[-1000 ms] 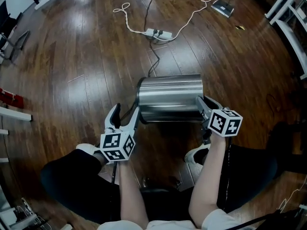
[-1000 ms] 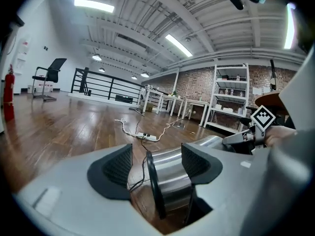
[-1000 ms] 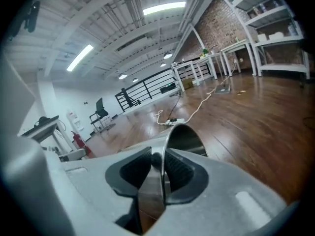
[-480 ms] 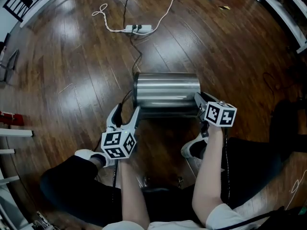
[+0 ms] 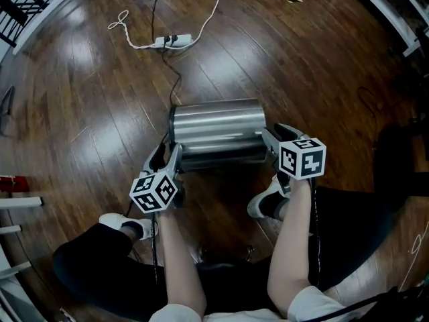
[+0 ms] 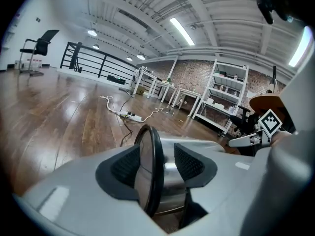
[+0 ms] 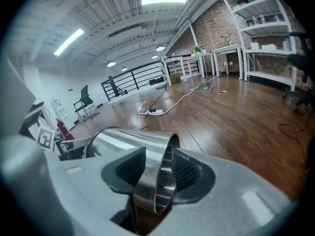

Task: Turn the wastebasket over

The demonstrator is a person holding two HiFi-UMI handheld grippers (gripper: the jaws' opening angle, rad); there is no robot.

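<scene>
A shiny steel wastebasket (image 5: 218,129) lies on its side on the wood floor, its open mouth to the right. My left gripper (image 5: 167,154) is at its left end. In the left gripper view the black-rimmed base (image 6: 155,171) stands between the closing jaws of that gripper (image 6: 157,163), with a gap to the right pad. My right gripper (image 5: 271,139) is at the mouth. In the right gripper view the steel rim (image 7: 157,191) runs between the opening jaws of that gripper (image 7: 156,173), one pad outside the wall and one inside.
A white power strip (image 5: 173,41) with trailing cables lies on the floor beyond the basket. The person's shoes (image 5: 265,206) (image 5: 124,225) and a chair base (image 5: 224,253) sit just behind the grippers. White shelving (image 5: 389,12) stands at the far right.
The left gripper has moved forward and down and now straddles the basket's base rim. The right gripper has stayed at the mouth with its jaws a little wider. The basket has shifted left in view.
</scene>
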